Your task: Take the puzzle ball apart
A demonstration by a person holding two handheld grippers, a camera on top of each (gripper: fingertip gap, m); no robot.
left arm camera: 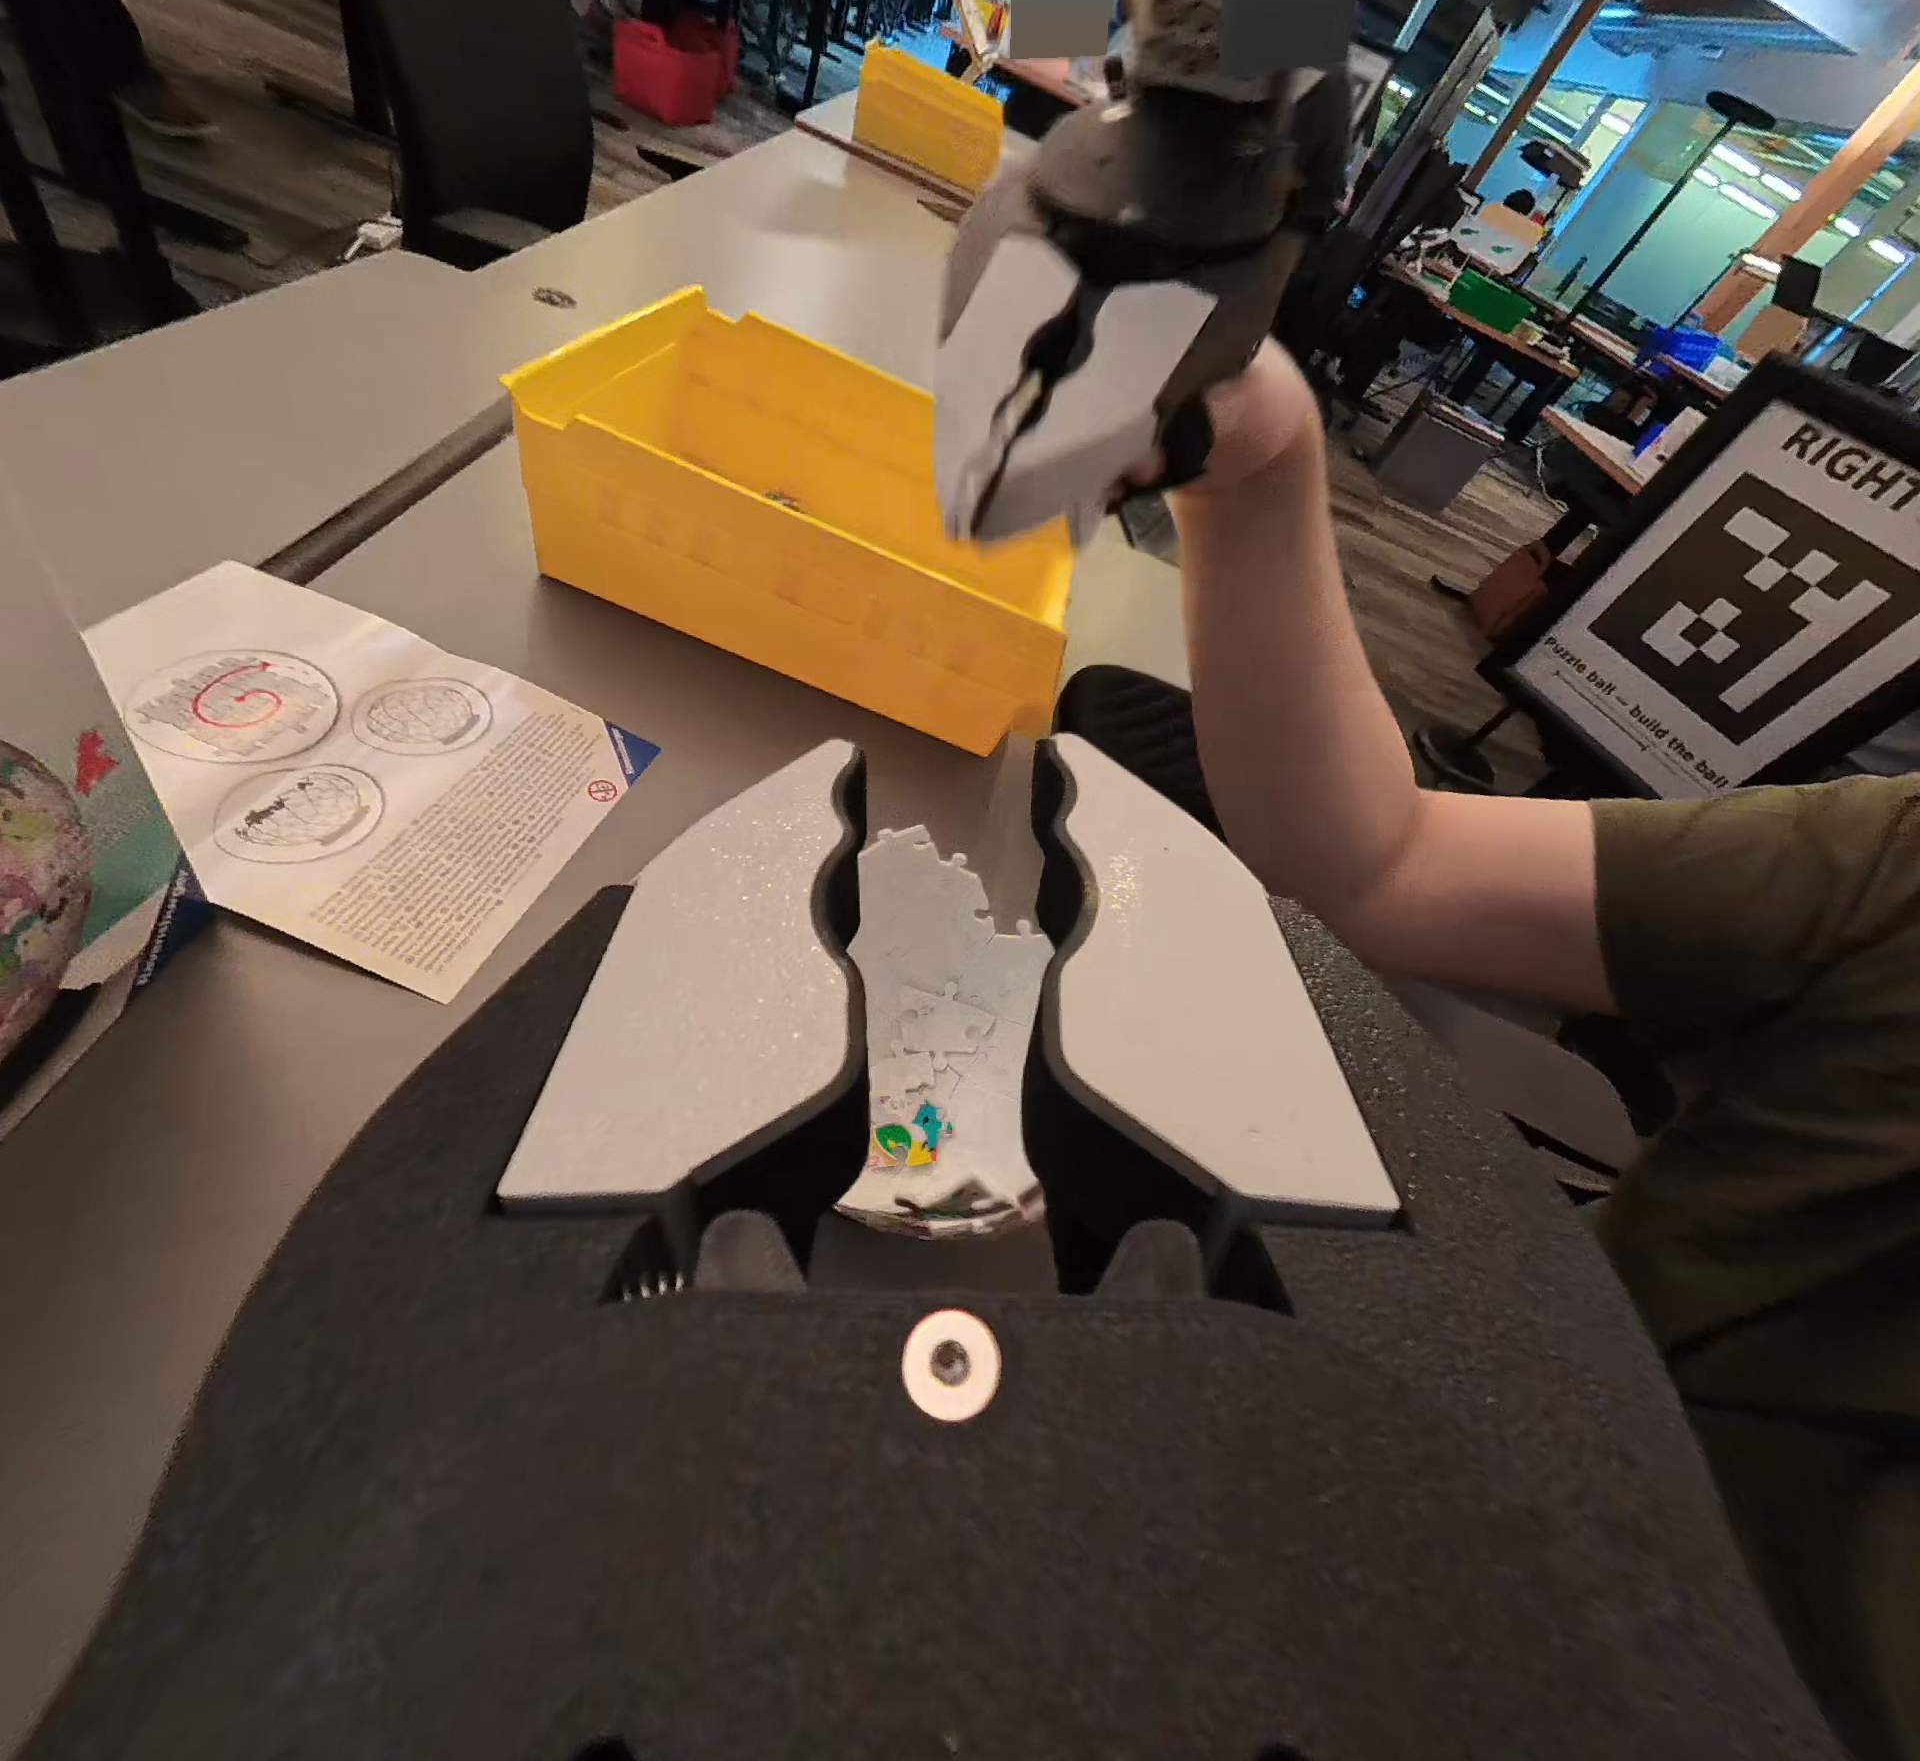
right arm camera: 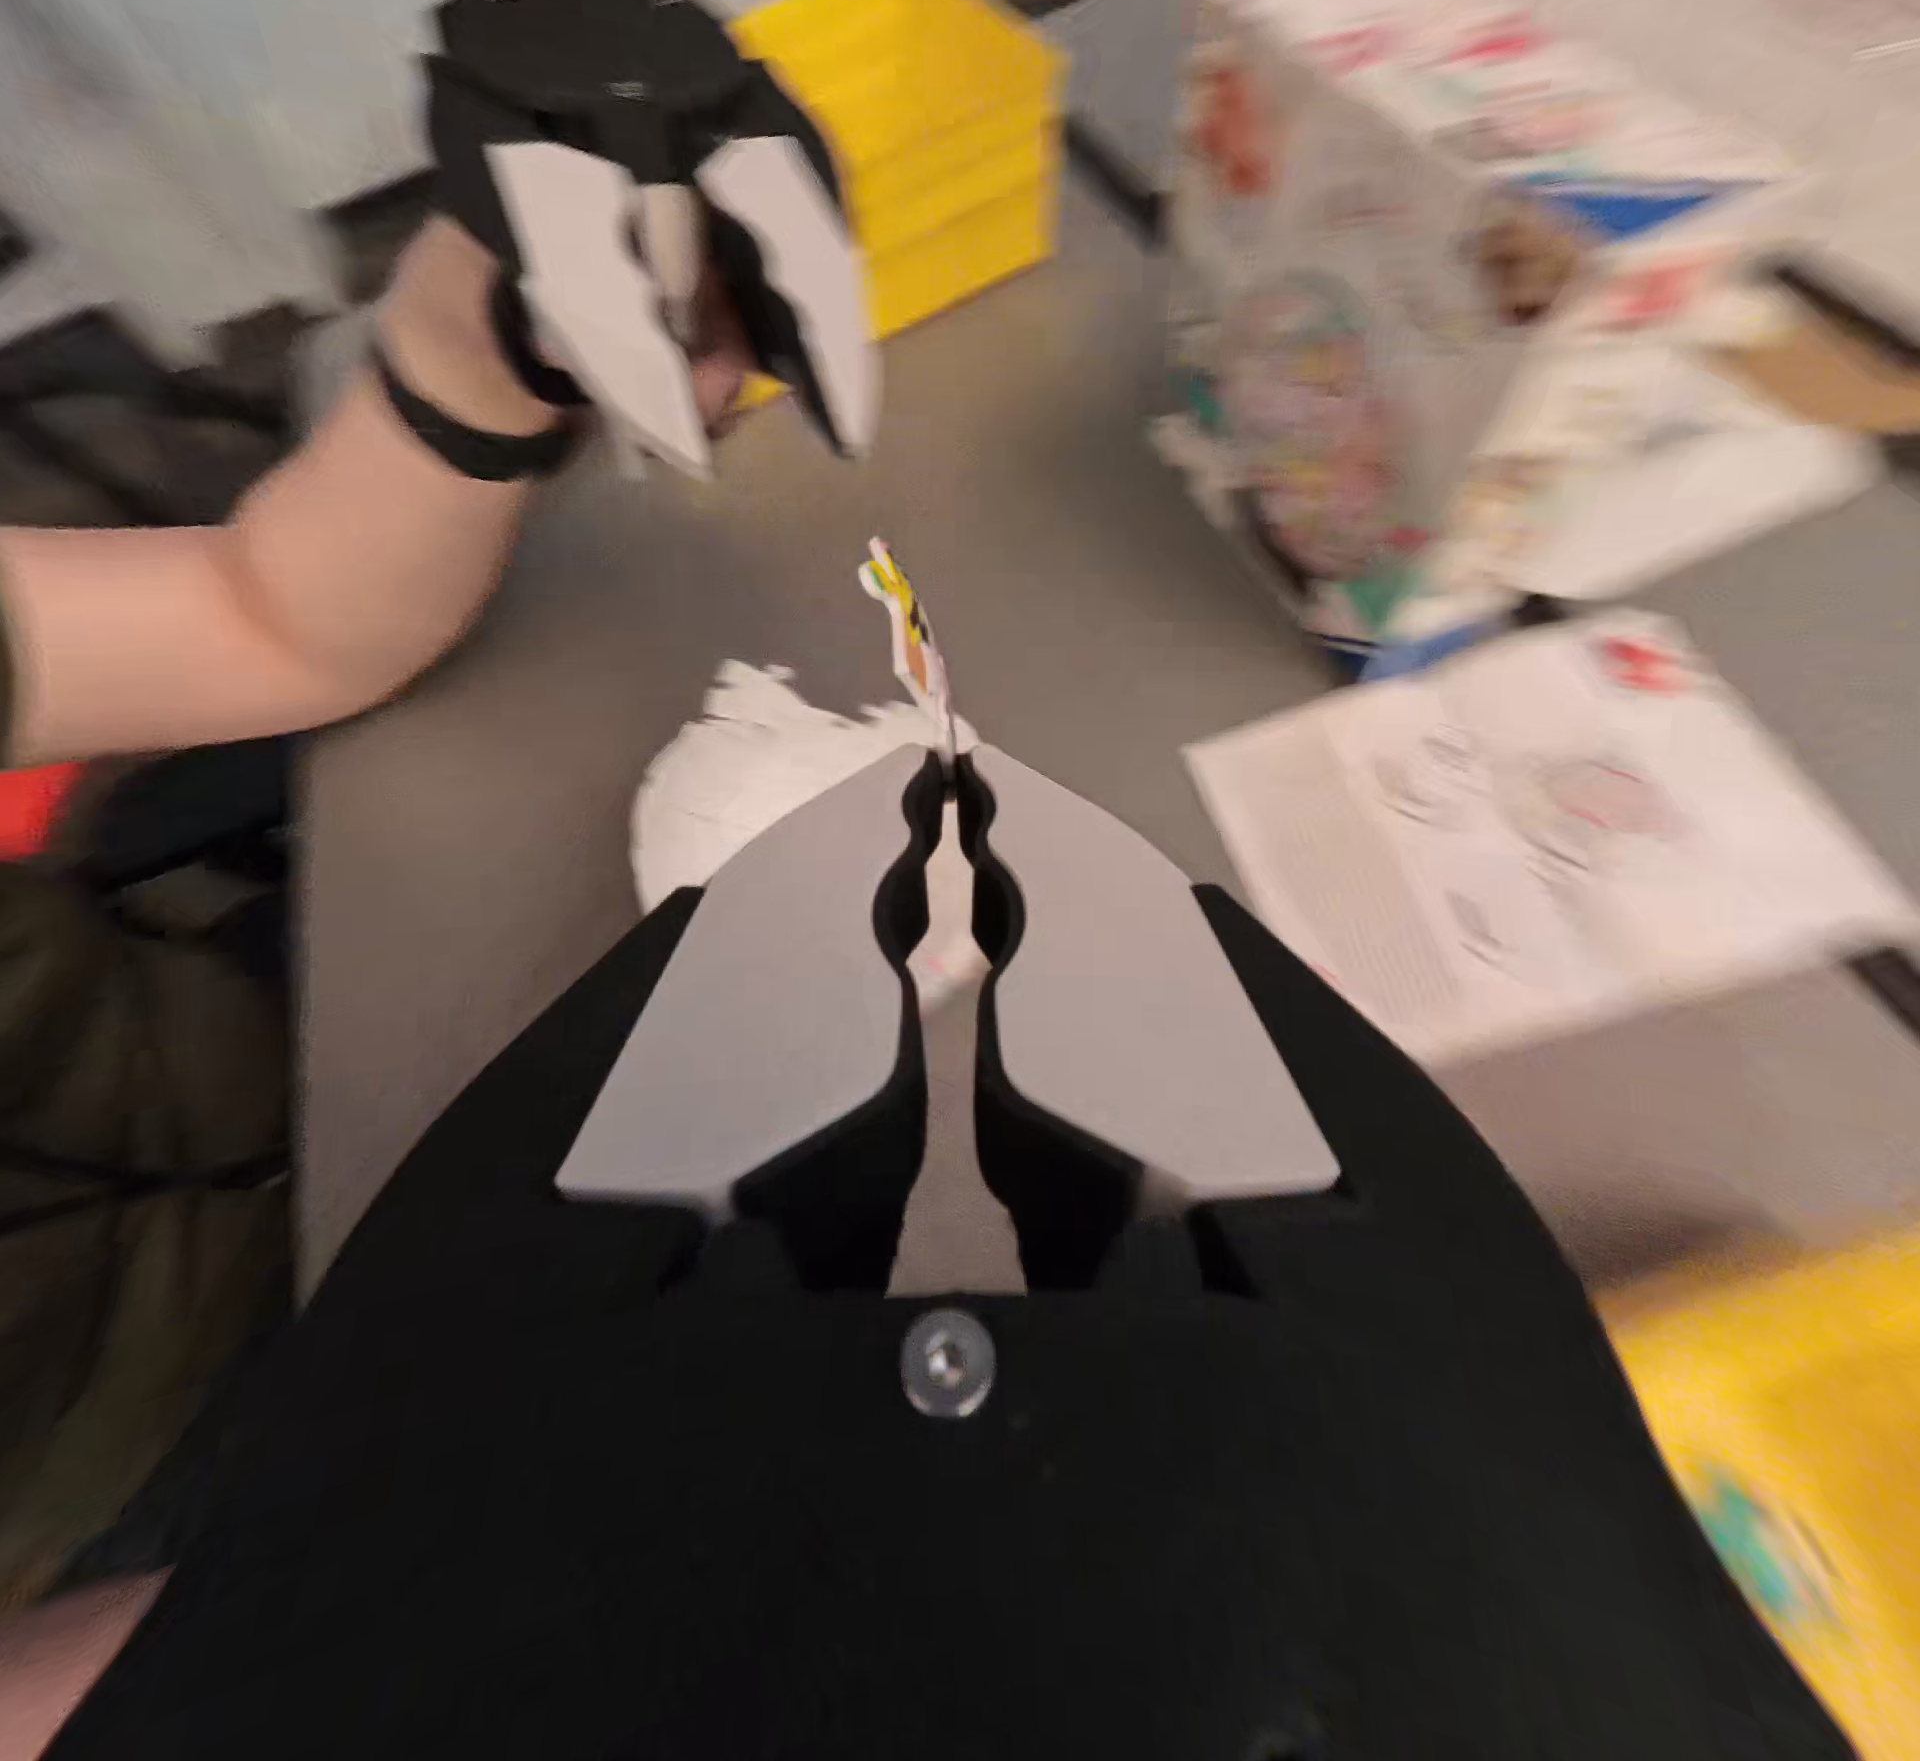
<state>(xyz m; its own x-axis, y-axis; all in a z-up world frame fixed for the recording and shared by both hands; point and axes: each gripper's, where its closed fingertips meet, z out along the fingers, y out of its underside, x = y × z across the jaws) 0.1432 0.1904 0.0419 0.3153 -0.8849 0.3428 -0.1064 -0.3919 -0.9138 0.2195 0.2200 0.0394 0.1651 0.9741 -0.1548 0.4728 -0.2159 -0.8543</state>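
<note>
A part of the puzzle ball (left arm camera: 951, 973), a curved shell with its white inside up and a few coloured pieces at its rim, lies on the grey table (left arm camera: 312, 402). My left gripper (left arm camera: 945, 755) is open and empty above it, and the shell shows through the gap between the fingers. In the right wrist view the shell (right arm camera: 727, 776) lies just under my right gripper (right arm camera: 940, 755), which is shut on a small coloured puzzle piece (right arm camera: 909, 610) that sticks up from its tips. The left gripper (right arm camera: 774, 444) hangs open farther back. The right gripper (left arm camera: 997, 516) hovers over a yellow bin (left arm camera: 769, 558).
An instruction sheet (left arm camera: 364, 776) lies left of the bin; it also shows in the right wrist view (right arm camera: 1538, 838). The puzzle box (right arm camera: 1455, 257) stands behind it. A second yellow bin (left arm camera: 925, 111) is far back. A person's forearm (left arm camera: 1299, 724) reaches across. A marker sign (left arm camera: 1766, 589) stands at right. Both grippers' tips are roughly 20 cm from the puzzle ball (left arm camera: 951, 973).
</note>
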